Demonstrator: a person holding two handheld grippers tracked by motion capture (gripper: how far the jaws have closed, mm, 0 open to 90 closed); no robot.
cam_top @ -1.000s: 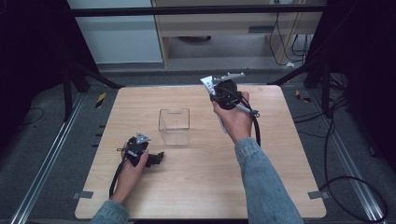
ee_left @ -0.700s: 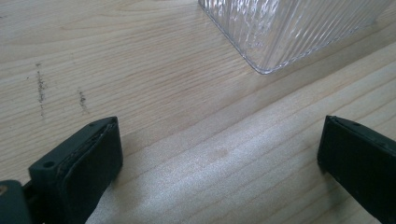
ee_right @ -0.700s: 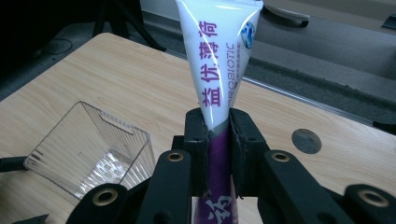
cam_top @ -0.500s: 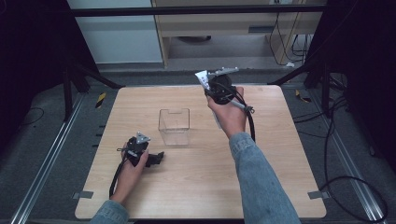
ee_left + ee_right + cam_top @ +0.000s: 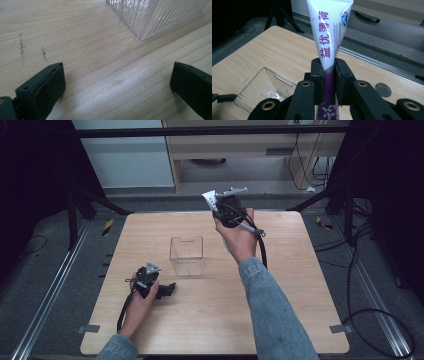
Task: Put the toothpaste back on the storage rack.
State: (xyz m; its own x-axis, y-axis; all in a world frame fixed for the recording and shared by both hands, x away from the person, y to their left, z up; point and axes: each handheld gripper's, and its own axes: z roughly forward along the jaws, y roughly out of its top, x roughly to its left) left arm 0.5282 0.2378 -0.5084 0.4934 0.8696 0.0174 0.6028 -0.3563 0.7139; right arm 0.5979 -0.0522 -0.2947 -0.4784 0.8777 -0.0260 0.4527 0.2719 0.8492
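My right gripper is raised over the far middle of the table, shut on a white and purple toothpaste tube whose flat end sticks out past the jaws. A clear ribbed plastic box stands open-topped at the table's middle, below and to the left of the tube; it appears at lower left in the right gripper view. My left gripper rests on the wood near the box's front left corner, open with bare wood between its pads.
The wooden table has bare room on its right half and front. A round grey disc is set in the tabletop near the far edge. Metal rails and cables run along the floor on both sides.
My right gripper has carried the tube leftward over the past second, closer to the clear box. The left gripper has stayed where it was.
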